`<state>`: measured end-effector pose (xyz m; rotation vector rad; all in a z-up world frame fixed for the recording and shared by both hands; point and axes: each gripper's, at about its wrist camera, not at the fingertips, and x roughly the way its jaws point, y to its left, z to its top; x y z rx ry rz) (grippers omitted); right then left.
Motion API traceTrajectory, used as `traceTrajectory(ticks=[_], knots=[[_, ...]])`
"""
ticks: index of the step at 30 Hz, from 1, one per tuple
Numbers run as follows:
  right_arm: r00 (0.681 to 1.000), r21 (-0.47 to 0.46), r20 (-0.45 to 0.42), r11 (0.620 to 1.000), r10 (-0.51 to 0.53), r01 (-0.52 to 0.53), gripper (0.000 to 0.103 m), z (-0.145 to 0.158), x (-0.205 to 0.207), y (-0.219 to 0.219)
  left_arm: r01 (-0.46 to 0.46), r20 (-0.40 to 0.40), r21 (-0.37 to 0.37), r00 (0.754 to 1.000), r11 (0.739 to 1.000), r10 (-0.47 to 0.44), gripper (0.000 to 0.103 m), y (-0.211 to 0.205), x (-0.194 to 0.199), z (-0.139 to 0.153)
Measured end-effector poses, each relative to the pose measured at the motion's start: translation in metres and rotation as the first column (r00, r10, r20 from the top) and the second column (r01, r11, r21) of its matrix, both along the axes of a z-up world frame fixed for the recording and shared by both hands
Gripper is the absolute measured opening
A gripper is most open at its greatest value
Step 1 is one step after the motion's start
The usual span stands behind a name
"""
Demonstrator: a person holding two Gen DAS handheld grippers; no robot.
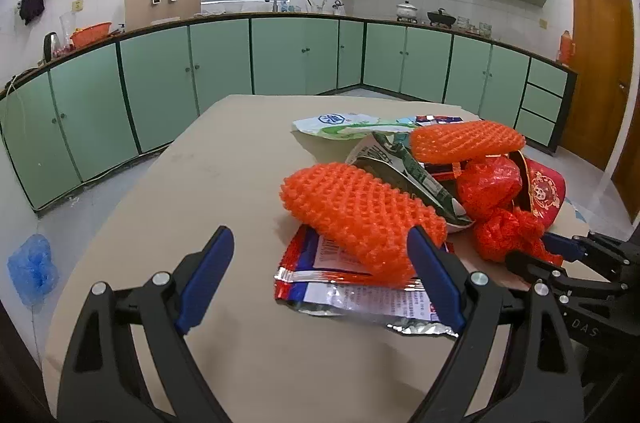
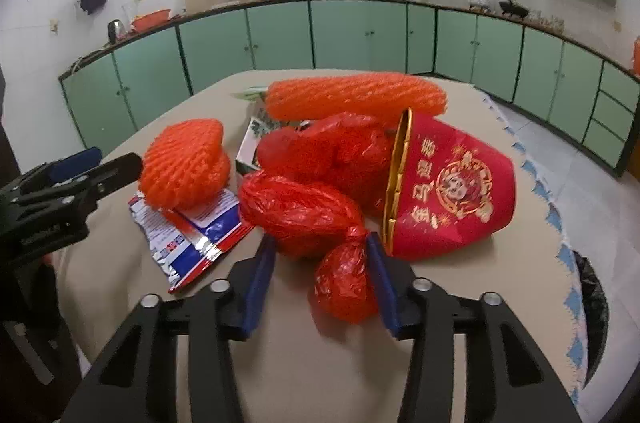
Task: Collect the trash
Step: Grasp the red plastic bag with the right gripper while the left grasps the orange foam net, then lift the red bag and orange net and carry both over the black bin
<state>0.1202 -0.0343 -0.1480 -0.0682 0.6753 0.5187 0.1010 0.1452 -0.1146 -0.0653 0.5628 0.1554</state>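
A pile of trash lies on the beige table [image 1: 224, 163]. It holds an orange foam net [image 1: 360, 219], a second orange net [image 1: 468, 141], a foil snack wrapper [image 1: 360, 299], a red plastic bag [image 2: 304, 211] and a red paper box [image 2: 452, 187]. My left gripper [image 1: 320, 279] is open, its right finger [image 1: 436, 279] against the near net and over the wrapper. My right gripper [image 2: 320, 279] is open around the knotted end of the red bag [image 2: 344, 283]. The jaws stand wide on both.
A white and green wrapper [image 1: 344, 127] lies at the pile's far side. Green kitchen cabinets [image 1: 280, 55] ring the room. A blue bag [image 1: 32, 271] lies on the floor at the left. A black bin bag [image 2: 592, 307] sits right of the table.
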Motion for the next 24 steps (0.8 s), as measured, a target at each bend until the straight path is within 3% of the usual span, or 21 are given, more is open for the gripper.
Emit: traceTrajectory(ticks=[7,13,19,24], knots=[[0.999,0.041,0.034,0.999,0.008,-0.010,0.032,0.018,-0.009,-0.014,0.037,-0.010,-0.007,0.999,0.999,-0.037,0.085,-0.011,0.010,-0.001],[0.998,0.077,0.068,0.997,-0.004,-0.001,0.032,0.038,-0.016,-0.025,0.059,-0.048,-0.025,0.997,0.998,-0.060,0.072,-0.018,0.024,-0.009],[0.995,0.079,0.091,0.996,-0.043,0.036,0.032,0.046,-0.016,-0.037,0.077,-0.078,-0.054,0.994,0.996,-0.081,0.042,-0.025,0.035,-0.016],[0.994,0.084,0.088,0.995,-0.069,0.061,0.032,0.047,-0.016,-0.042,0.082,-0.050,-0.050,0.995,0.995,-0.085,0.017,-0.028,0.030,-0.013]])
